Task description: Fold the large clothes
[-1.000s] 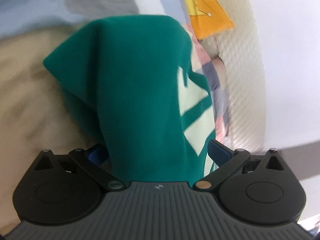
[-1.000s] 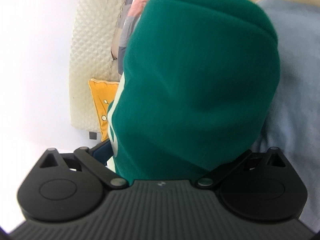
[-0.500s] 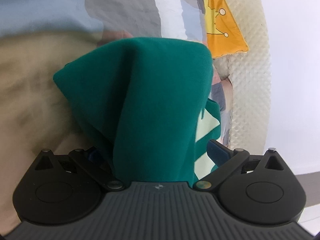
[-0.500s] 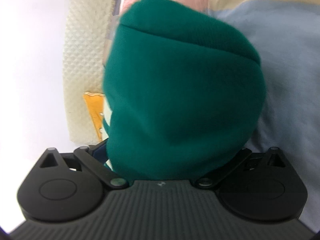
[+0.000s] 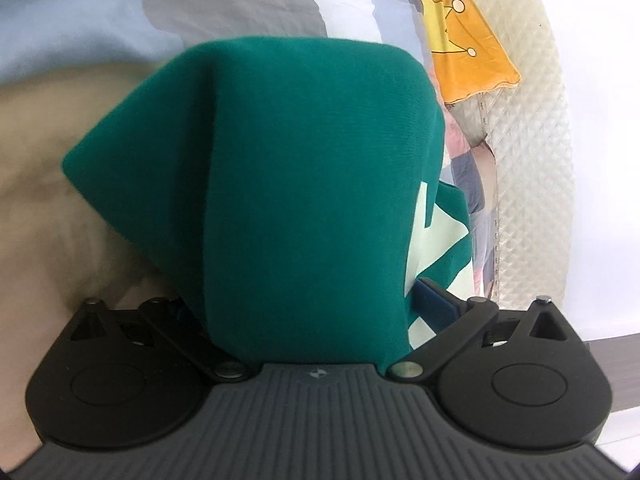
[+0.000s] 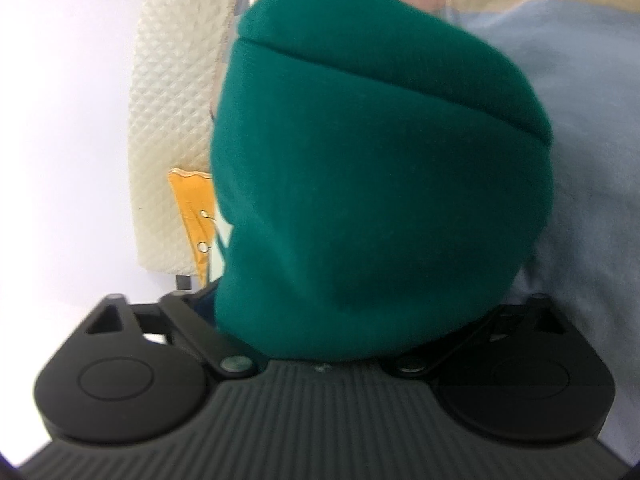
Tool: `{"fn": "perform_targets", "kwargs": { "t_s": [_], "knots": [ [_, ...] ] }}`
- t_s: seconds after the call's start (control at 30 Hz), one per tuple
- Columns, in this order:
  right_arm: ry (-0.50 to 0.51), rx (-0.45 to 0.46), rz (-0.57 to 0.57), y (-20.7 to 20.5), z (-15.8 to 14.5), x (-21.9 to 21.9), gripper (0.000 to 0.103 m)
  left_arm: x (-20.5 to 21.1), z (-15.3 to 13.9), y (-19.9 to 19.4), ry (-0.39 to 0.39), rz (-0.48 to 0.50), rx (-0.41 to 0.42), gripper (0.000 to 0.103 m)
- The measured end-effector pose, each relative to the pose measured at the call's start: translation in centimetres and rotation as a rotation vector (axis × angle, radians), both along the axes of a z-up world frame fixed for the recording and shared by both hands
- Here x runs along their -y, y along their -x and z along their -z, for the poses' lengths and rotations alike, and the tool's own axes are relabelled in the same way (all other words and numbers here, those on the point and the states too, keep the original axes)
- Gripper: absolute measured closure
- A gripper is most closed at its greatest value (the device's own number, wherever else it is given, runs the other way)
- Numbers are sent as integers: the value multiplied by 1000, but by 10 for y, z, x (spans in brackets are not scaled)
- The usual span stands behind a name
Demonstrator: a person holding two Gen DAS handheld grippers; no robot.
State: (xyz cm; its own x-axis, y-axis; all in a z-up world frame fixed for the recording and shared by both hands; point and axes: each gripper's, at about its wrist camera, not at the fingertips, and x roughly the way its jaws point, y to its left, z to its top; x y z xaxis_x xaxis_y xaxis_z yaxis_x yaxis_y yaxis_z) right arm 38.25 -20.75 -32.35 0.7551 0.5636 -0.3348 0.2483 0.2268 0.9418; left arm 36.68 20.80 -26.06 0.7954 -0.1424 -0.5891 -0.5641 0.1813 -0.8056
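A dark green garment (image 5: 304, 184) with a pale print (image 5: 436, 236) lies bunched over my left gripper (image 5: 308, 308) and fills the gap between its wide-spread jaws, which are closing. Only the right blue finger (image 5: 434, 300) shows; the other is under the cloth. In the right wrist view the same green garment (image 6: 380, 200), folded with a hem band on top, covers my right gripper (image 6: 332, 320). Its jaws also stand wide and are closing on the bundle. Both its fingertips are hidden, so I cannot see pads pressing.
A bed lies beneath, with a beige cover (image 5: 48, 184) and a pale blue one (image 6: 592, 128). A cream quilted headboard (image 5: 532, 168) stands against a white wall, with an orange cushion (image 5: 464, 40) and a patchwork cloth (image 5: 476, 200) beside it.
Both grippers moved across the bed with the green garment still over them. The garment's folds shifted, and the orange cushion and headboard slid sideways in both views.
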Motion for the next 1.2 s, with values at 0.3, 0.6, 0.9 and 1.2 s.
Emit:
{"fn": "perform_targets", "kwargs": {
  "t_s": [0.3,0.6,0.9,1.2],
  "knots": [
    [22,103,-29,11,-8,0,43,3,-29,-7,-130,49,51,55],
    [13,256,-72,10,-24,3,55,15,-70,-11,-343,133,171,75],
    [0,385,-114,17,-41,5,56,10,-94,40,-375,147,291,76],
    [42,470,-162,15,-61,14,60,17,-129,51,-432,211,382,76]
  ]
}}
